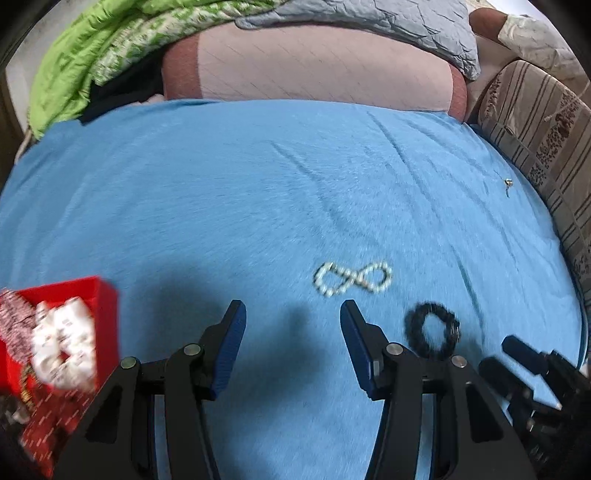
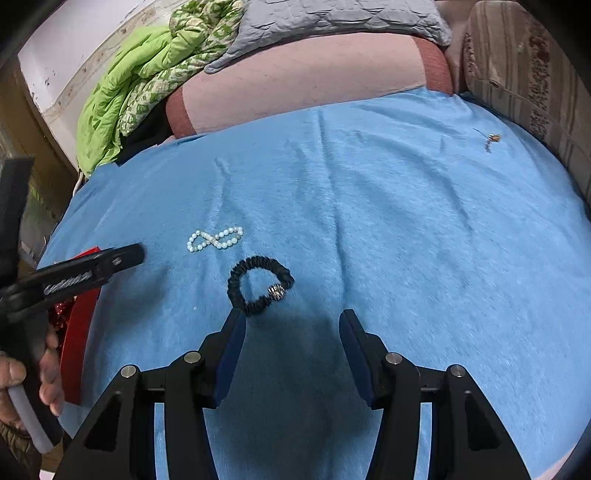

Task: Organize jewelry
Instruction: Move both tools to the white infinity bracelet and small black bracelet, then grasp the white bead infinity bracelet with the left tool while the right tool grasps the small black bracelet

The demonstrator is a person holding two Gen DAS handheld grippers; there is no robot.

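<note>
Red box [image 1: 99, 295] sits at the left edge of the blue blanket [image 1: 258, 184], open at the top. Contents, seen from the left wrist view: white pieces, blurred, plus a red-and-white patterned item along the left side; individual pieces cannot be identified. In the right wrist view only the red wall of the box [image 2: 79, 332] shows, partly behind the left gripper.

Loose on the blanket, outside the box:
- Pearl bracelet [image 1: 352, 277], twisted into a figure-eight, lying flat ahead of the left gripper [image 1: 291, 314]. Same bracelet [image 2: 216, 238] in the right wrist view, beyond the black ring.
- Black scrunchie-style bracelet [image 1: 432, 330] with a small metal bead, just right of the left gripper's right finger. In the right wrist view it [image 2: 260, 290] lies just ahead of the right gripper [image 2: 291, 321], its near edge touching or almost touching the left fingertip; cannot tell which.
- Small metallic item [image 2: 491, 140], far right of the blanket, well apart from the rest; too small to identify.

Left gripper: jaws spread, nothing between them. Right gripper: jaws spread, nothing held.

Background: green quilt [image 2: 125, 92], grey pillow [image 2: 332, 14], pink bolster [image 1: 314, 70].
</note>
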